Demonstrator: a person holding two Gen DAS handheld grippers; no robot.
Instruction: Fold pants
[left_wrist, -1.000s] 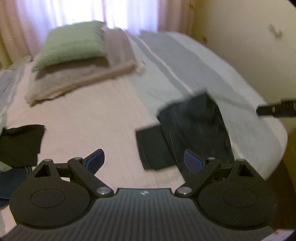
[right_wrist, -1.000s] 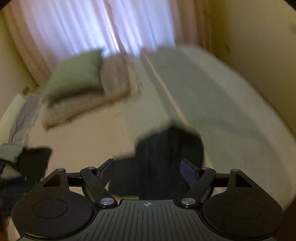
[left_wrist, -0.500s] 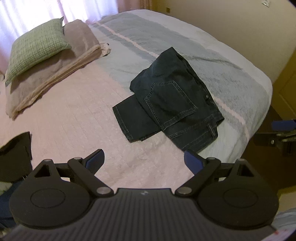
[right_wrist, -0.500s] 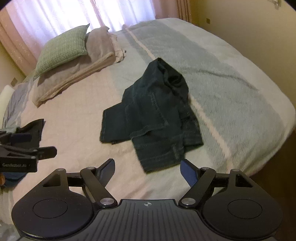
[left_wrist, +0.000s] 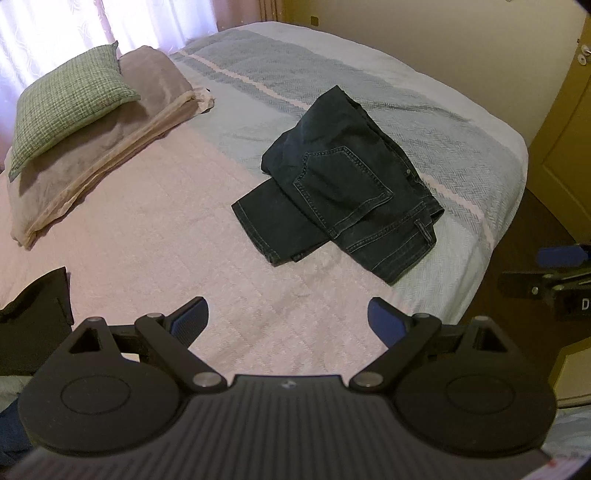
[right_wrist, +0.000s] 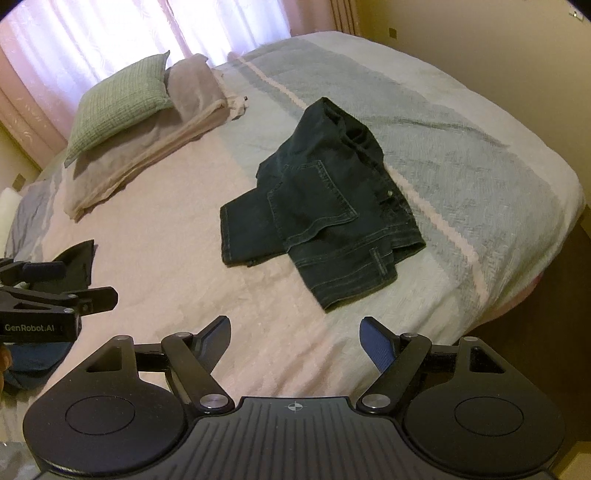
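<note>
Bedroom light from curtained windows falls over a wide bed (left_wrist: 155, 236) with a pink and pale blue-grey woven cover. Nearest, the left gripper (left_wrist: 288, 321) and the right gripper (right_wrist: 295, 334) both hang over bare cover, fingers spread wide with nothing between them, probably readied to pinch cloth. Ahead of both sets of fingers, well apart from them, lie the crumpled dark blue denim pants (left_wrist: 343, 184), bunched near the bed's corner, unfolded. Beyond, a green checked cushion (left_wrist: 66, 103) rests on folded beige blankets (left_wrist: 110, 147). Compared with a second ago, the blur has cleared and the pants sit higher and more central in both views.
</note>
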